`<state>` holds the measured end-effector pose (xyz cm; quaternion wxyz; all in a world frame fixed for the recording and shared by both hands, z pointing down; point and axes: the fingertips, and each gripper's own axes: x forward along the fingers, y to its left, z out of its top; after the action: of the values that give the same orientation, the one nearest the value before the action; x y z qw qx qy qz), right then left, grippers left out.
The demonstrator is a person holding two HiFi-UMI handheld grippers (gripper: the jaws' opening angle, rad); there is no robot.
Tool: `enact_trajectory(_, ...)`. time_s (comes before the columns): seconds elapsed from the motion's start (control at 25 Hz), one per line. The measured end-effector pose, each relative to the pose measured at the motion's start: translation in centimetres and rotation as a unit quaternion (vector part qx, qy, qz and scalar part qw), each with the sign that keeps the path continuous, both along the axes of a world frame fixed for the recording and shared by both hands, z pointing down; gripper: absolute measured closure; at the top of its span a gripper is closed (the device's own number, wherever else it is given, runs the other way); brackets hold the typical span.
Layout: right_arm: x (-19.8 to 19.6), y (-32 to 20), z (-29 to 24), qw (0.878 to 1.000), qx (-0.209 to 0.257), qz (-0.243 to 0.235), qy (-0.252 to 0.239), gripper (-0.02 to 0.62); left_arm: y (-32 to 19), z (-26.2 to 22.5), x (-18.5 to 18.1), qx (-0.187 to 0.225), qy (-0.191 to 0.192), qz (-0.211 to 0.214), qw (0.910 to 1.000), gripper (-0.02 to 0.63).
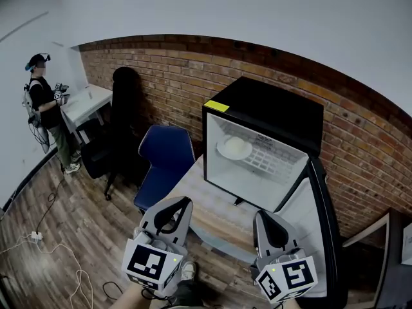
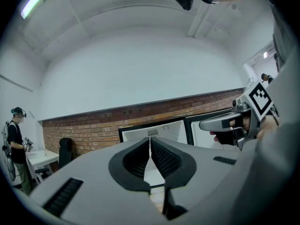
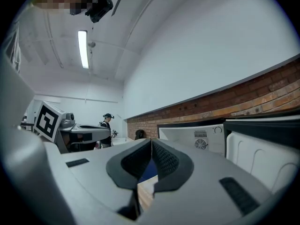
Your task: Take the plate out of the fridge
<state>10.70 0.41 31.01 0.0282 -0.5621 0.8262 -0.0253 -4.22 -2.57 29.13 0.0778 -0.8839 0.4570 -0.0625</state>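
Observation:
A black mini fridge [image 1: 270, 111] stands on a wooden table [image 1: 206, 208] with its door [image 1: 309, 217] swung open to the right. Inside, a white plate [image 1: 234, 148] with a pale round item on it rests on the wire shelf [image 1: 270, 163]. Both grippers hover low before the table, short of the fridge. My left gripper [image 1: 182, 204] is shut and holds nothing, as the left gripper view confirms [image 2: 150, 142]. My right gripper [image 1: 262, 219] is also shut and empty [image 3: 151, 144]. The plate is hidden in both gripper views, which show only the fridge's white interior [image 2: 161, 131] [image 3: 199, 138].
A blue chair [image 1: 166, 158] stands left of the table, with a black chair [image 1: 103, 153] beyond it. A person [image 1: 45, 105] stands at a white desk [image 1: 84, 102] at the far left. A brick wall [image 1: 180, 76] runs behind. Cables [image 1: 45, 237] lie on the wooden floor.

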Motion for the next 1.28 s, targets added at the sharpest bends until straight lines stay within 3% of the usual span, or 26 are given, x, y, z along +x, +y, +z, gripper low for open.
enact_trajectory(0.84, -1.7, -16.6, -0.2, 0.996, -0.023, 0.090, -0.012, 0.566, -18.5, 0.8, 0.6, -0.029, -0.002, 0.116, 0.9929, 0.581)
enact_trajectory(1.16, -1.0, -20.3, 0.2, 0.989, -0.022, 0.124, -0.074, 0.565, -23.2, 2.2, 1.7, -0.053, 0.023, 0.145, 0.9877, 0.581)
enact_trajectory(1.28, -0.6, -21.3, 1.1, 0.986, -0.034, 0.125, -0.101, 0.564, -24.1, 2.8, 2.4, -0.077, 0.057, 0.155, 0.9832, 0.581)
